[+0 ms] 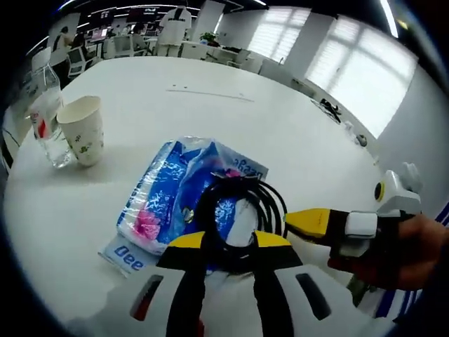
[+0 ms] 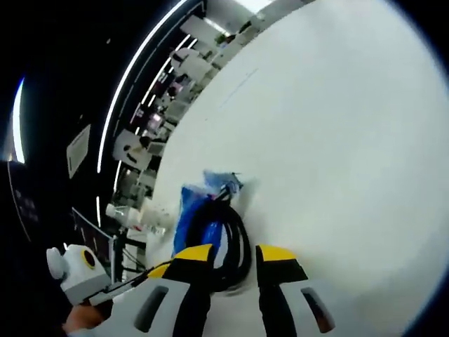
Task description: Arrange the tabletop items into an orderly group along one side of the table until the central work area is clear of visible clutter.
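A black coiled cable (image 1: 242,210) lies on a blue tissue packet (image 1: 165,200) on the white table (image 1: 210,119). My left gripper (image 1: 229,242) is open, its yellow-tipped jaws standing either side of the coil's near edge. The right gripper (image 1: 316,223), held by a hand (image 1: 410,246), comes in from the right with its tip at the coil's right side. In the right gripper view my right gripper (image 2: 237,254) is open, with the cable (image 2: 235,242) running between its jaws and the blue packet (image 2: 191,210) beyond. The left gripper (image 2: 140,281) shows at lower left.
A paper cup (image 1: 83,130) and a clear water bottle (image 1: 45,116) stand together at the table's left edge. Wide bare tabletop (image 2: 337,140) stretches beyond the packet. Small dark items (image 1: 330,109) lie at the far right edge. Desks and chairs fill the room behind.
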### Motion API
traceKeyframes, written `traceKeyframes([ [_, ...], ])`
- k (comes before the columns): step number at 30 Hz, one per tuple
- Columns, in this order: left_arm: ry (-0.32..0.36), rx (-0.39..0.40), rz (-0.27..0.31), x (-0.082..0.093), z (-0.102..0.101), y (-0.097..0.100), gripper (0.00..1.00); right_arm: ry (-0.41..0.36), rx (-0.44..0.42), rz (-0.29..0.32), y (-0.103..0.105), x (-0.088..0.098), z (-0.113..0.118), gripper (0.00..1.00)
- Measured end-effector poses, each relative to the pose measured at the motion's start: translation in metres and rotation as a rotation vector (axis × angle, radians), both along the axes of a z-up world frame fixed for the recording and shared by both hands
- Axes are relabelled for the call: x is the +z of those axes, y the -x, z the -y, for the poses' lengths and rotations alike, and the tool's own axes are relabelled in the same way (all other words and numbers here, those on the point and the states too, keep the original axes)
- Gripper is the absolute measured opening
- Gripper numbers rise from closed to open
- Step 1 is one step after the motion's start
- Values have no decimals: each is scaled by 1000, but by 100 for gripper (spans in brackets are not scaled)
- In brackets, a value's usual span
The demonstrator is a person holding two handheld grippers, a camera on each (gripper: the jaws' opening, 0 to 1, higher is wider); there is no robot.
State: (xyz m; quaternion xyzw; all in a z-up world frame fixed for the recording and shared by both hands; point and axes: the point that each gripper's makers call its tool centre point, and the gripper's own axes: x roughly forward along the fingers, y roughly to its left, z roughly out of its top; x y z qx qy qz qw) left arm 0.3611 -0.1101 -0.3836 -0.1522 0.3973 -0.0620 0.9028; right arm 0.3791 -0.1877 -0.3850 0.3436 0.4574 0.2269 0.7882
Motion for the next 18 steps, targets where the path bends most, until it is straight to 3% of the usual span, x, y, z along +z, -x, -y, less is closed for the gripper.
traceKeyframes([
  [8,-36,13,-22,1,2,7,19,8,21,-5,-2,-9,-8,18],
  [13,-53,-7,-30,3,4,14,19,25,9,-4,-4,-13,-2,5],
  [18,-56,-19,-37,3,3,14,17,10,19,5,-2,-11,-1,2],
])
